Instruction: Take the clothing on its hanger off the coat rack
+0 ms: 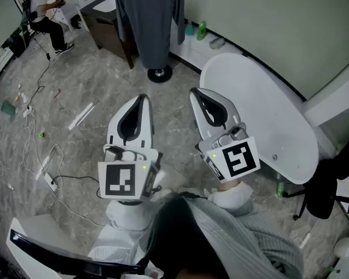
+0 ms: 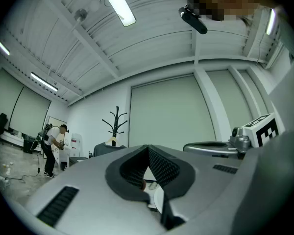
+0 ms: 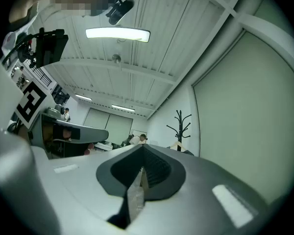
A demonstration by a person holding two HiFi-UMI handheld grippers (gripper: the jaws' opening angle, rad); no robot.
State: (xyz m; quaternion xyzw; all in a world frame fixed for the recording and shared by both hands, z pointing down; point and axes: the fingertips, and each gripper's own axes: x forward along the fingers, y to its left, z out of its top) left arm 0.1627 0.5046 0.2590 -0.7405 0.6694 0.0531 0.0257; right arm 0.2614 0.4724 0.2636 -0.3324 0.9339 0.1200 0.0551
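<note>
Two grippers sit low in the head view, your left gripper [image 1: 142, 99] and right gripper [image 1: 193, 92], each with jaws pressed together on nothing. The white oval table [image 1: 267, 115] fills centre right, just beside the right one. The grey clothing [image 1: 148, 16] hangs top centre, well apart from both, across open floor [image 1: 99, 92]. There the coat rack [image 1: 159, 73] shows only its round base; your gripper views alone show its branched top and the wooden hanger [image 2: 110, 140]. A person [image 1: 45, 7] is upper left. Cables [image 1: 38, 156] trail at left. Your cubes carry square markers [image 1: 121, 179].
</note>
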